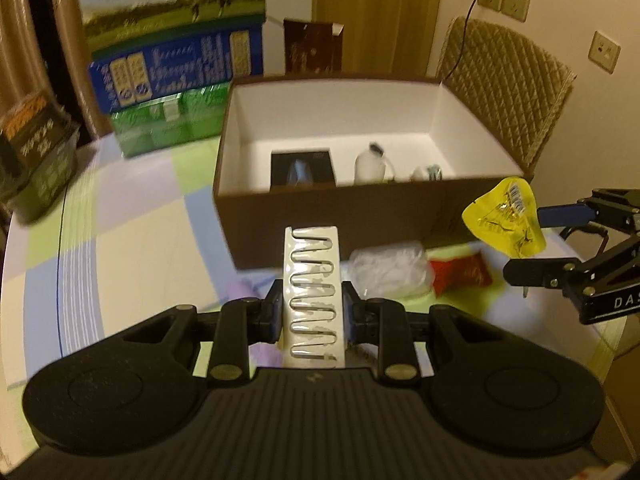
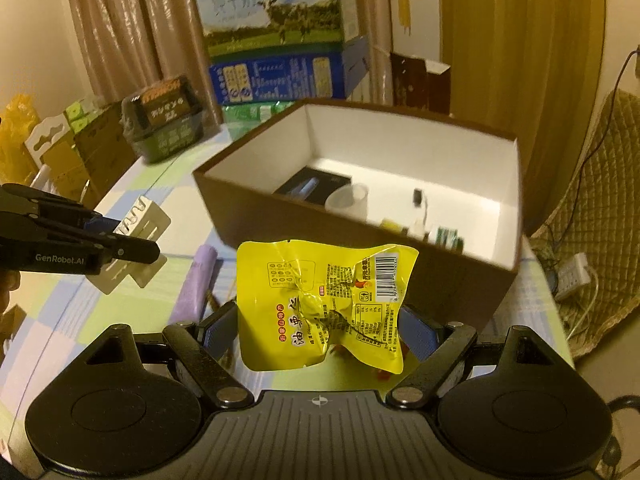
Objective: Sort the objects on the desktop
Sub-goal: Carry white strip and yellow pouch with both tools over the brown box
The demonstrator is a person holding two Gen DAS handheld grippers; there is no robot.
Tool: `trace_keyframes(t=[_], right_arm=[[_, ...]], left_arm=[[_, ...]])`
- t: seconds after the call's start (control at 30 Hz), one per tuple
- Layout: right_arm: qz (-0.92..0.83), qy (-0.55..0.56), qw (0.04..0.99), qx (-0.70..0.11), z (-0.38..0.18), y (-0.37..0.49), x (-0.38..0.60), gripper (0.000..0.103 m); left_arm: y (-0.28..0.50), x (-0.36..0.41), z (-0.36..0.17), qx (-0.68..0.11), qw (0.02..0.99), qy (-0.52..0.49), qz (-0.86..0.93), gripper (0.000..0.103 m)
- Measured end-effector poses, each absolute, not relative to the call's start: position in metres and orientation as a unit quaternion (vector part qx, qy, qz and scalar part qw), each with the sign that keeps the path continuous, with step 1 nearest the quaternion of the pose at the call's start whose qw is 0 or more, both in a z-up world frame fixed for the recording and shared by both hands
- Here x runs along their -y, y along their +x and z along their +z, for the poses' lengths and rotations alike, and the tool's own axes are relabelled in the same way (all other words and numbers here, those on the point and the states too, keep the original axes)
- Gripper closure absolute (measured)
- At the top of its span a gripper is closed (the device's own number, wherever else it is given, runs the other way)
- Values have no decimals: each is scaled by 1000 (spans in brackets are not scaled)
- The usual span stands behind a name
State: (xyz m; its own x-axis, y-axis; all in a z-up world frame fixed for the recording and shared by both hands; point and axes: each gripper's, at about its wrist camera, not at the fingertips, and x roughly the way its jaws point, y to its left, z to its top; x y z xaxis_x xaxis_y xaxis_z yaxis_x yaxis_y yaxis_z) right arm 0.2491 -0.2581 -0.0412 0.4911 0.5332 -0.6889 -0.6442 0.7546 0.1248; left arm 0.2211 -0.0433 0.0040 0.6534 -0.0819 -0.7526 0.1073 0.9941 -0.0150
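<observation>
A white card of metal clips [image 1: 313,294] is clamped tight in the left tongs [image 1: 313,312], and a yellow snack packet [image 2: 324,304] is gripped across its width by the right tongs [image 2: 320,328], both carried above the checked surface [image 1: 132,216] just short of the brown box [image 1: 360,216]. A black carton [image 1: 302,168], a small white bottle [image 1: 370,166] and a few smaller bits are seen lying inside it already, so the sort is judged well underway. A crumpled clear bag [image 1: 390,272], a red packet [image 1: 460,274] and a purple roll [image 2: 198,288] are left on the surface.
</observation>
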Motion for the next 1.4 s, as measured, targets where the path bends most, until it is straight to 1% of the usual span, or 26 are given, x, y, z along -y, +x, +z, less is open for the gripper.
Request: trace_keyframes(t=[0.37, 0.67, 0.97, 1.4], right_arm=[[319, -59, 881, -345, -12, 293, 264, 20], [303, -40, 891, -337, 2, 346, 257, 20], [289, -42, 888, -356, -8, 397, 245, 20], [255, -45, 876, -406, -49, 465, 236, 20]], left_arm=[[271, 55, 28, -382, 921, 22, -66, 79], [329, 62, 45, -367, 927, 30, -72, 79], [382, 65, 28, -387, 919, 34, -68, 79], [459, 69, -7, -412, 908, 59, -49, 79]])
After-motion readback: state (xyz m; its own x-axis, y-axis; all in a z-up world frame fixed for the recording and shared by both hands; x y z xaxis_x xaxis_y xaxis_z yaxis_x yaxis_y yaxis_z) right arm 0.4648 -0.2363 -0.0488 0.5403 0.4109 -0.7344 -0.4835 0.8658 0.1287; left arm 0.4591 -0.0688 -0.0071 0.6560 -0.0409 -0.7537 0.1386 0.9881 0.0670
